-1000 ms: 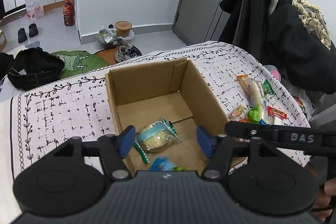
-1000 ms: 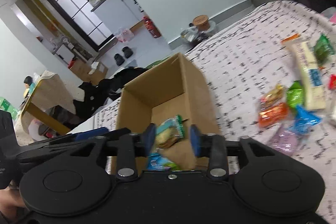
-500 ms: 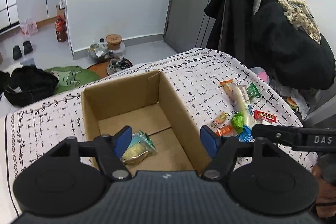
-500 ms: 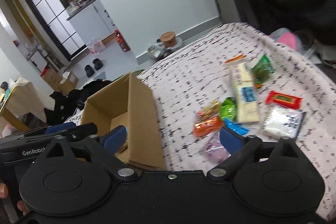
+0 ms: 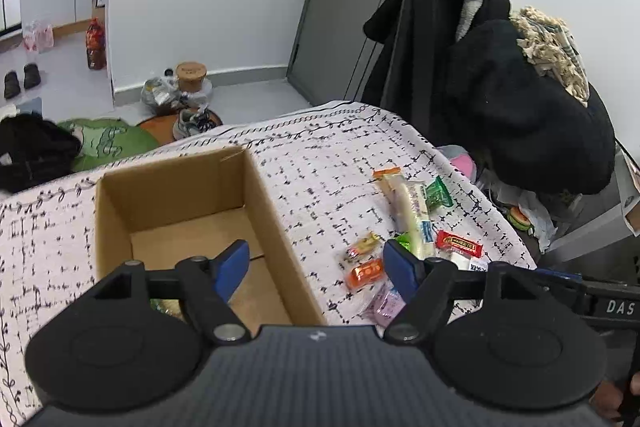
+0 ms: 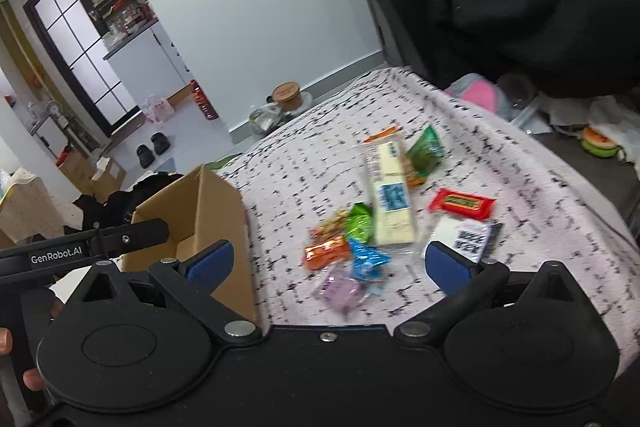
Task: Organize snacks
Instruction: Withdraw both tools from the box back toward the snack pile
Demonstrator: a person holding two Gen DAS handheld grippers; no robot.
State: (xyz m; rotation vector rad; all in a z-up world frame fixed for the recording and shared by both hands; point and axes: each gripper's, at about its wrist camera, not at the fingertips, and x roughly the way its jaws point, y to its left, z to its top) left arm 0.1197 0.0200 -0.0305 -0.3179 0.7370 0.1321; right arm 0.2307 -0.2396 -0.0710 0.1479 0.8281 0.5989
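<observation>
Cardboard box (image 5: 192, 211) floor partly hidden behind jaws.

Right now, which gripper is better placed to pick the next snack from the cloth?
Right, probably. The right gripper is open and its fingers frame the purple packet and blue packet. The left gripper, also open, straddles the cardboard box wall.

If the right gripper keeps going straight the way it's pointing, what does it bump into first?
Probably the loose snacks. The open right gripper points at the pile on the tablecloth; the purple packet and blue packet lie nearest between its fingers. Depth is hard to judge.
</observation>
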